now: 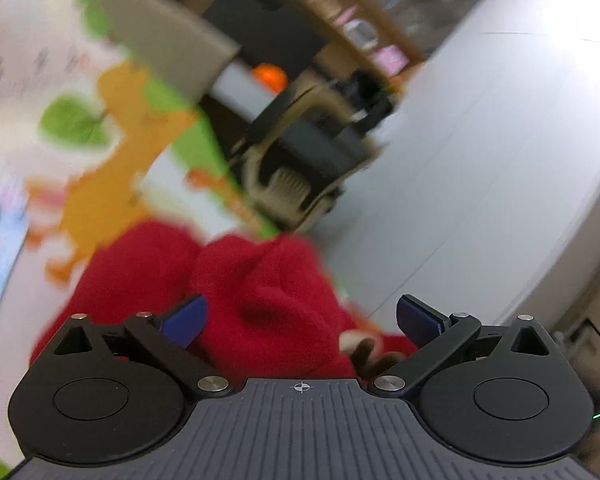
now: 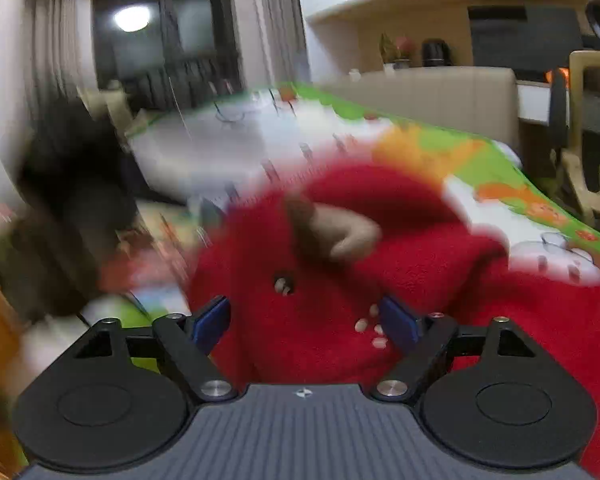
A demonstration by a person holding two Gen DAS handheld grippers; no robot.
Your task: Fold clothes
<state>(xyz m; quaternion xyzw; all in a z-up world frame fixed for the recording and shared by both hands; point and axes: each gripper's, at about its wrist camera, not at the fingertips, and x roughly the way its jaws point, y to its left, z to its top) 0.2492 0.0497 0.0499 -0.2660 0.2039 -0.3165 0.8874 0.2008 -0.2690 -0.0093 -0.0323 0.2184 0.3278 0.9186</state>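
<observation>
the red fleece garment (image 1: pixel 260 292) lies bunched on the colourful play mat (image 1: pixel 112 152), right in front of both of your grippers. in the right wrist view the same red fleece garment (image 2: pixel 340 280) fills the lower middle and spreads off to the right edge, with a tan and brown stuffed piece (image 2: pixel 332 232) standing out from its upper fold, a small button-like spot (image 2: pixel 284 284) below that, and a few pale dots near your right finger. in the left wrist view a bit of tan and brown trim (image 1: pixel 364 352) shows at the cloth's near right edge.

your left gripper (image 1: pixel 300 322) has its jaws spread wide; the blue pads (image 1: pixel 186 320) sit either side of a raised fold of the fleece, and no cloth is pinched between them. your right gripper (image 2: pixel 306 322) is likewise spread, its blue pads (image 2: pixel 212 322) flanking the fleece, with the right one near the pale dots; whether it touches the cloth is hard to tell through the blur.

beyond the garment, the mat shows green, orange and white patches. further out the left wrist view has a beige and dark chair (image 1: pixel 300 160) on a pale floor (image 1: pixel 480 160). the right wrist view shows a blurred dark shape (image 2: pixel 68 208) at left, a beige sofa back (image 2: pixel 440 100) behind the mat, and a dark window (image 2: pixel 164 40) with a lamp's reflection.
</observation>
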